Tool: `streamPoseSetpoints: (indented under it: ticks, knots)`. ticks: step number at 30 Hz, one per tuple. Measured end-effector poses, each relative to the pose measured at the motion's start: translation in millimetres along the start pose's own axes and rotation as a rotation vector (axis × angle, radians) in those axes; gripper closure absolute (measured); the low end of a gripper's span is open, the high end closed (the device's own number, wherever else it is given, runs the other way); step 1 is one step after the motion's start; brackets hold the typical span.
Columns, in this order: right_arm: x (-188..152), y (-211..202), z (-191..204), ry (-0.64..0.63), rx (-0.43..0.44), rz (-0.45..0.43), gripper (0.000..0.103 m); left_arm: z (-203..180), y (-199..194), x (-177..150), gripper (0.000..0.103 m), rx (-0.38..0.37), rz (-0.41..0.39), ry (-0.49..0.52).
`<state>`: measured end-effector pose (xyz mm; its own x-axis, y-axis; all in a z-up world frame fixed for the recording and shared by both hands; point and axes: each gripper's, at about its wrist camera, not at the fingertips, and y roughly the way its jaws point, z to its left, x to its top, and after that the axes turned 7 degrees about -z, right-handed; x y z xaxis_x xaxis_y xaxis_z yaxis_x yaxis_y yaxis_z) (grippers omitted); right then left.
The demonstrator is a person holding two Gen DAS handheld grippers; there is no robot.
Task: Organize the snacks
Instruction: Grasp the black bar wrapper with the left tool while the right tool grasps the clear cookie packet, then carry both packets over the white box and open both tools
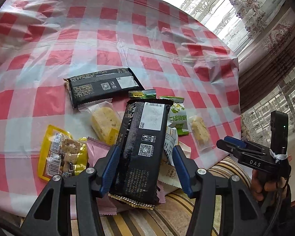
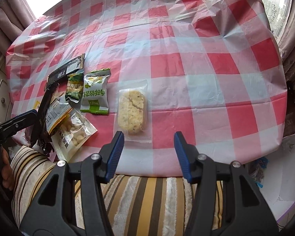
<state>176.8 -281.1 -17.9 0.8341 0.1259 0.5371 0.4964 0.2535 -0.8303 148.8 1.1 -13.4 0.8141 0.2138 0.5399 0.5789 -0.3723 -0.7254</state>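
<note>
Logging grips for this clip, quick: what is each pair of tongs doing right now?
Left tongs: around the black snack bar; left pad touches, right stands off, so a grip cannot be told.
Right tongs: open, empty, before the biscuit pack.

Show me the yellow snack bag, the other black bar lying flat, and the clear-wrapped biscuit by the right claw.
yellow snack bag (image 1: 63, 153), left wrist view, clear window.
black bar (image 1: 102, 87), left wrist view, wrapper middle.
clear-wrapped biscuit (image 2: 131, 112), right wrist view, biscuit centre.

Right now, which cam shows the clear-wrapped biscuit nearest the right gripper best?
Right wrist view: the clear-wrapped biscuit lies whole and unobstructed just ahead of the open right gripper. Left wrist view shows it small, off to the side beside the green packets.
</note>
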Motion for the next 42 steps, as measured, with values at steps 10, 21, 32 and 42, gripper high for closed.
streamPoseSetpoints:
  ticks: [10, 21, 32, 42]
  knots:
    - [11, 21, 16, -0.027, 0.010, 0.027, 0.046, 3, 17, 2, 0.046, 0.001, 0.073, 0.031]
    - [18, 40, 23, -0.045, -0.010, 0.066, 0.046, 0, 30, 6, 0.045, 0.007, 0.115, 0.075]
    - [20, 51, 34, -0.098, -0.067, 0.078, 0.051, -15, 36, 2, 0.052, 0.066, 0.117, 0.164]
    - [14, 43, 27, -0.072, -0.037, 0.037, 0.064, -28, 24, 1, 0.052, 0.135, 0.065, 0.207]
